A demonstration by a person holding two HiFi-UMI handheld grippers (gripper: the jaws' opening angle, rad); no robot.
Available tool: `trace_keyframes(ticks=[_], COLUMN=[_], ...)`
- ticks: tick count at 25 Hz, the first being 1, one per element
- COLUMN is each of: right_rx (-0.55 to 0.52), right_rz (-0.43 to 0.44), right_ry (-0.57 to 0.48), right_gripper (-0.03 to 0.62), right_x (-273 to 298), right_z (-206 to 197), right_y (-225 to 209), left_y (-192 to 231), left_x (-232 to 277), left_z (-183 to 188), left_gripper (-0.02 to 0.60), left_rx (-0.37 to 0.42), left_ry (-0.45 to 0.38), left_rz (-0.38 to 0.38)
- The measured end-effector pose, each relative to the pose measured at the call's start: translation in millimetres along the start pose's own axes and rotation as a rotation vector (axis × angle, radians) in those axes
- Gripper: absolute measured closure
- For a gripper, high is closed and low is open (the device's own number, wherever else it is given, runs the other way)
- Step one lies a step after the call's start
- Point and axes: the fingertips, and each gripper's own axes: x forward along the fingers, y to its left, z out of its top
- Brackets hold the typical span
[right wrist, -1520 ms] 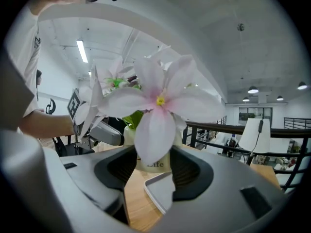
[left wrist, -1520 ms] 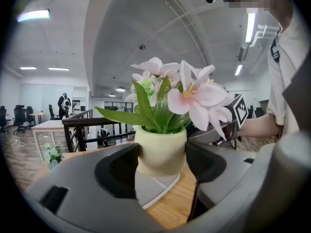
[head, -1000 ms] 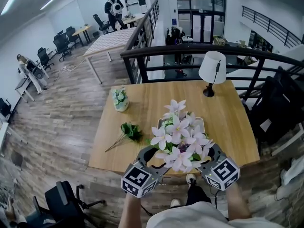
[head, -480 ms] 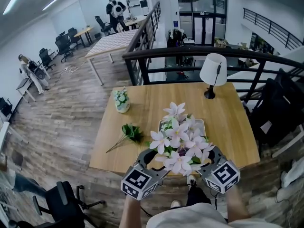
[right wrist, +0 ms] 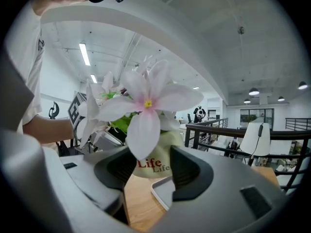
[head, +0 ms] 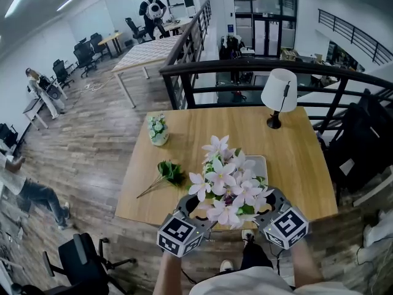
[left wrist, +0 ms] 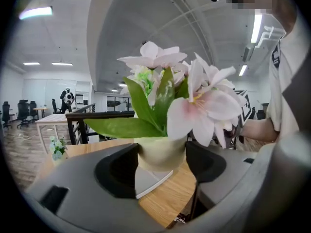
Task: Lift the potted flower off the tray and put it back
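My left gripper (left wrist: 160,163) and right gripper (right wrist: 152,168) each clamp the cream-potted pale-pink flower (head: 226,186) above the white rectangular tray (head: 260,164); uneven hands could tip it, blooms masking touchdown.

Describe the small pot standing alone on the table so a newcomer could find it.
On the wooden table, look to the far left. The small pot of pale blossoms stands there alone, smaller than the potted flower held at the front edge.

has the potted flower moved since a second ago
Yes, slightly: the potted flower has shifted left against the tray, uncovering more of its right side.
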Motion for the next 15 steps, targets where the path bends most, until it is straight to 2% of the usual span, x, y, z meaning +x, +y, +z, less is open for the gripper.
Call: trace_keyframes(ticks=[15], right_rx=[0.006], right_rz=[0.048], right_ry=[0.05], right_gripper=[0.358], right_x=[63], right_z=[-28], right_y=[-50], left_y=[60], left_x=[48], left_z=[-21], left_gripper=[0.261], left_rx=[-0.042], left_ry=[0.049], left_rz=[0.057])
